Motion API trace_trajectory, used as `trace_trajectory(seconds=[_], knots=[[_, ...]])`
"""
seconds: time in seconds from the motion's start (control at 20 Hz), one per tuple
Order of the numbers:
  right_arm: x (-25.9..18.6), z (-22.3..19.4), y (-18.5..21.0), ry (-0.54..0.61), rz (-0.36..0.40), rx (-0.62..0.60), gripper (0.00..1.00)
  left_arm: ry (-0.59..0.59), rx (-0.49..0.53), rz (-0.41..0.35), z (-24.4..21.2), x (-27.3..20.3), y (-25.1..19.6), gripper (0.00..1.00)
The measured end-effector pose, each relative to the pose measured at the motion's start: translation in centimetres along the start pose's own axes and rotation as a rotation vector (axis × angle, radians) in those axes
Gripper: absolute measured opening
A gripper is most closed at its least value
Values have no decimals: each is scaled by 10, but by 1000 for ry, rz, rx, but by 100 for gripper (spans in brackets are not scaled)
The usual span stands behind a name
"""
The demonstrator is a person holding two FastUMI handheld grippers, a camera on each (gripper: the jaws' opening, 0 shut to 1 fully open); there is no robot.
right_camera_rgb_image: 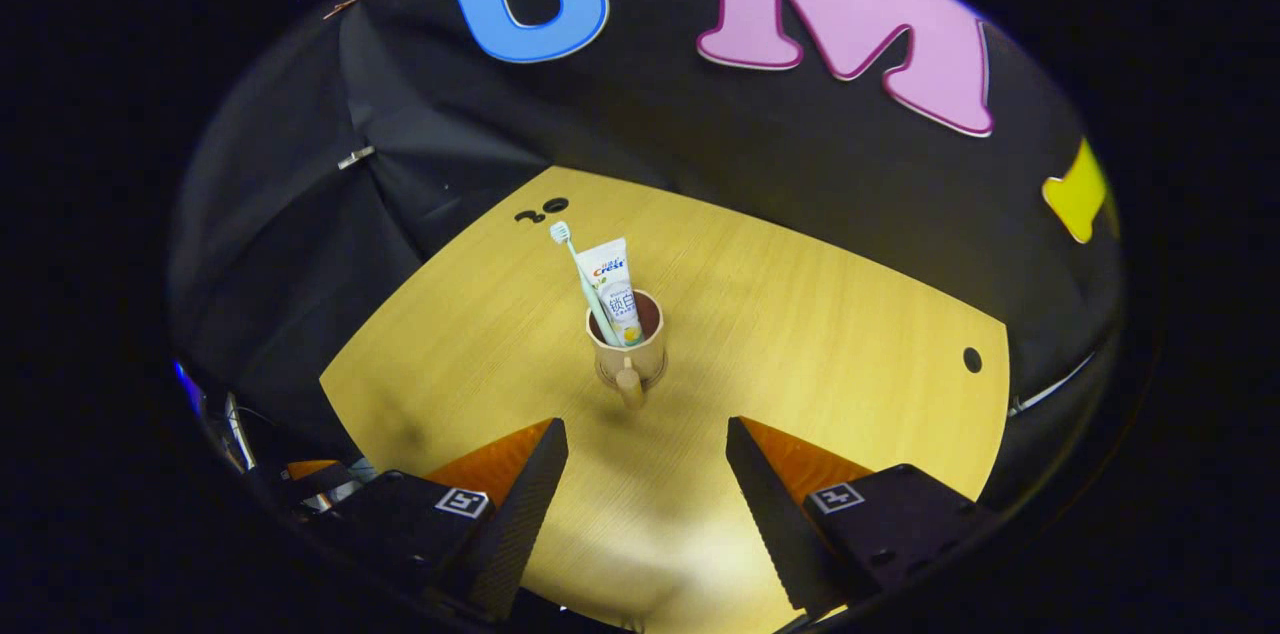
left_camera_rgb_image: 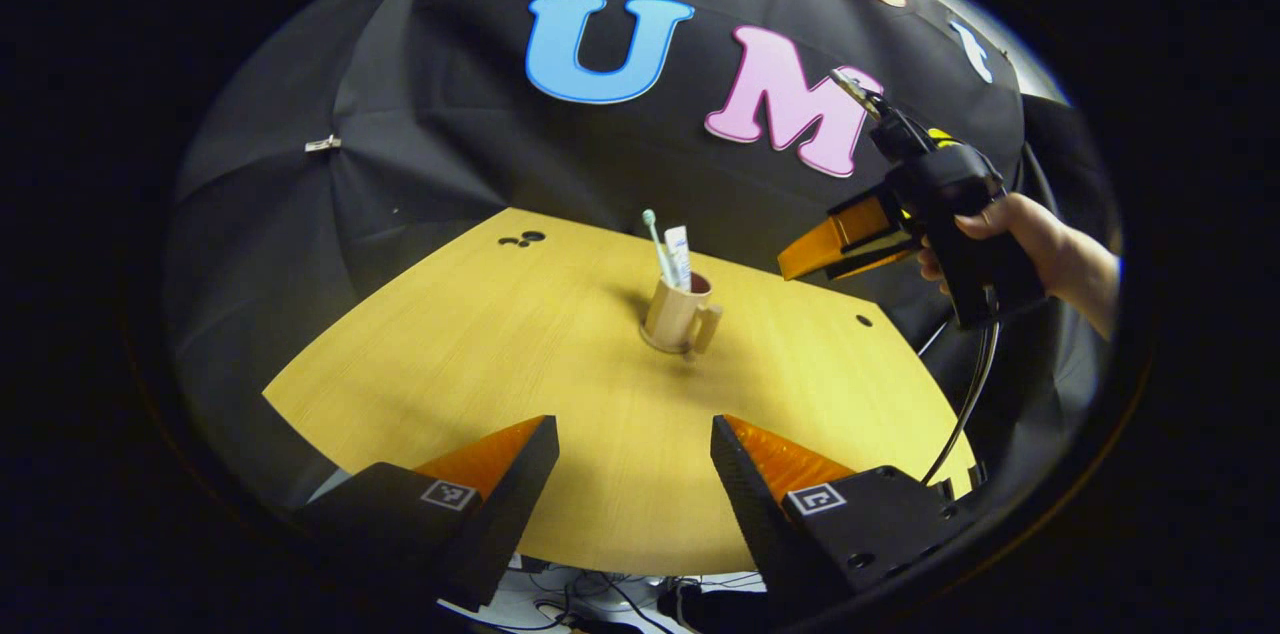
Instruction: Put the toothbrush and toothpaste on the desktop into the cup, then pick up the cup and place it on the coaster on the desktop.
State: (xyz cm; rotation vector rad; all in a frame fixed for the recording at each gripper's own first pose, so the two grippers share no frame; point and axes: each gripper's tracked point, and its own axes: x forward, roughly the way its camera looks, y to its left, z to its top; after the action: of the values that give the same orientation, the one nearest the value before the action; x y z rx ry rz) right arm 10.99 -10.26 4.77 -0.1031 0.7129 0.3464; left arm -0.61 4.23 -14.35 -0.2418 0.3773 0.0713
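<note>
The cup (right_camera_rgb_image: 628, 351) stands upright mid-bench (right_camera_rgb_image: 820, 334) with toothbrush (right_camera_rgb_image: 580, 276) and toothpaste (right_camera_rgb_image: 616, 292) inside, handle at 6 o'clock toward the right tool (right_camera_rgb_image: 646, 459), both tools open and empty; judged light, rigid, top-heavy, best gripped by the handle.

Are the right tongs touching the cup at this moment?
Apart. In the right gripper view the right tongs are open, and bare desktop shows between their tips and the cup. The left gripper view shows them raised beside it.
</note>
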Motion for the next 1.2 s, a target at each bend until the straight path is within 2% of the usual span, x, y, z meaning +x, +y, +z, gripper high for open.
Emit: trace_trajectory(seconds=[0.2,0.4,0.5,0.6,0.7,0.85,1.05,1.2], knots=[[-69,-9,-7,-155,-68,73,99,-66,45,-56,29,-15,-28,97],[-123,-32,-3,-313,-143,95,99,-195,145,-39,72,-41,-49,97],[-159,-43,-3,-393,-175,128,98,-264,166,-64,92,-58,-67,97],[-187,-56,-9,-465,-239,138,98,-306,168,-96,105,-72,-83,98],[-205,-70,-13,-501,-292,133,98,-322,157,-108,114,-79,-94,98],[-229,-81,-19,-568,-326,190,98,-384,136,-60,129,-89,-96,97],[-248,-99,-27,-621,-334,203,98,-381,98,-122,121,-88,-123,97],[-248,-97,-31,-631,-336,193,98,-363,80,-125,123,-78,-127,98]])
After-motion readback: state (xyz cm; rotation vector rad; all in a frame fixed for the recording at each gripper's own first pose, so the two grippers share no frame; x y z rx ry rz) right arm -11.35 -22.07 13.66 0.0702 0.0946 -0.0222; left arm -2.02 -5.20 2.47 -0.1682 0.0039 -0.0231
